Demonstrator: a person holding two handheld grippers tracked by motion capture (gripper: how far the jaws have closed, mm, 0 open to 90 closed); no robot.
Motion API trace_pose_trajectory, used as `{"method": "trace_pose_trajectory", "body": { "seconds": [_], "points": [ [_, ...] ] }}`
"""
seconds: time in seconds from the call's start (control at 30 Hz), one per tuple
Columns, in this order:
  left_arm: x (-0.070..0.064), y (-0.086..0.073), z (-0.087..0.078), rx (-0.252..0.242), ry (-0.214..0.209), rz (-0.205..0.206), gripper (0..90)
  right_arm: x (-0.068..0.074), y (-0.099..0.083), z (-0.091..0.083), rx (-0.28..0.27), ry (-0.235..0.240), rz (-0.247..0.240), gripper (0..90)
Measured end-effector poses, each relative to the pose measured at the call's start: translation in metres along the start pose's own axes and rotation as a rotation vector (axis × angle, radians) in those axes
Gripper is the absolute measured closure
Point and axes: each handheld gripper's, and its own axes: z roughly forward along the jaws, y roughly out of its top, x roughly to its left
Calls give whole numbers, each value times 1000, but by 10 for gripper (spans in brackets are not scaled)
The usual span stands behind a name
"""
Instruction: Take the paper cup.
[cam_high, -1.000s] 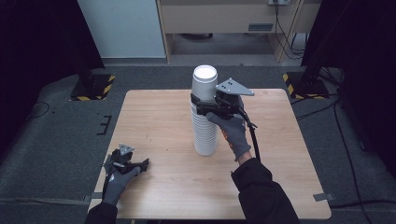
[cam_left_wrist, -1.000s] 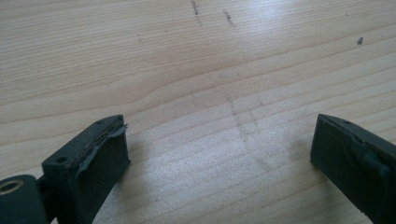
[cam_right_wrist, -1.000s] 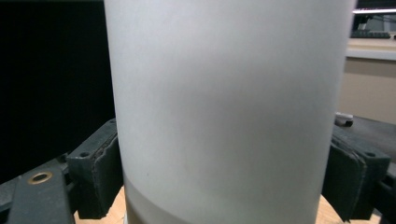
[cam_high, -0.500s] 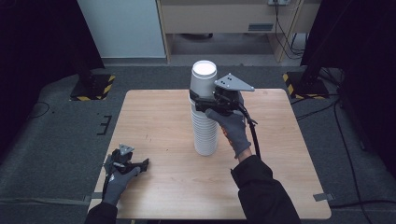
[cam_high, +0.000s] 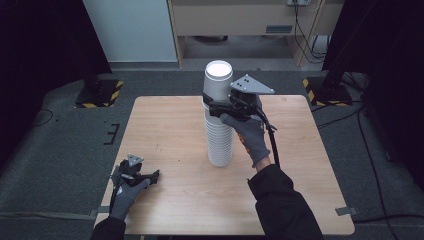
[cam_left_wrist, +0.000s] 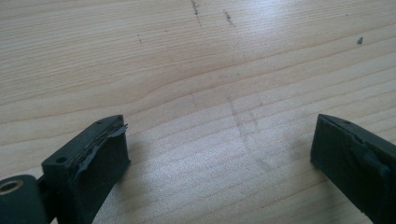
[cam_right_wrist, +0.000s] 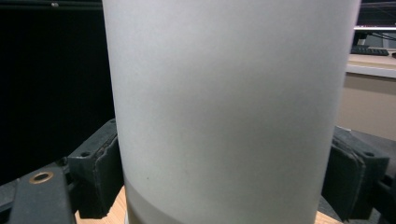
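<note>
Our right gripper (cam_high: 214, 108) sits just above the middle of the high view, clenched on the top cup (cam_high: 218, 82) of the stack. In the right gripper view that cup (cam_right_wrist: 229, 107) takes up the centre of the frame, with one black jaw pressed to its wall at lower left and the other at lower right. Near the bottom of that frame a fine line crosses the white wall, where the cup meets the one beneath it.

The top cup stands proud of the stack of cups (cam_high: 219, 137), which rises upright from the middle of the table (cam_high: 165, 125). It is one stack; we make out many rims packed close below the top cup, but they are too fine to count. The gloved hand (cam_high: 249, 135) behind the right gripper comes in from lower right, with one black cable (cam_high: 272, 142) trailing back along the sleeve.

Our left gripper (cam_high: 150, 176) rests at the lower left of the high view, low on the table near its front edge and well apart from the stack. In the left gripper view its two jaws stand wide apart, released, with bare wood grain (cam_left_wrist: 215, 93) between them and a few dark scuffs near the top of the frame.

We count two grippers, one stack and one table.
</note>
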Motion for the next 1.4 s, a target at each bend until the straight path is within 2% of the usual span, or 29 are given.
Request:
{"method": "trace_pose_trajectory", "body": {
  "seconds": [0.37,0.83,1.2,1.4],
  "points": [
    [0,0,0,0,0,0,33,-1,10,-9,-36,-1,2,151],
    [0,0,0,0,0,0,33,0,21,-3,-46,-3,3,150],
    [0,0,0,0,0,0,33,-7,30,-9,-85,-9,34,150],
    [0,0,0,0,0,0,33,-10,36,-18,-121,-4,45,149]
  ]
}}
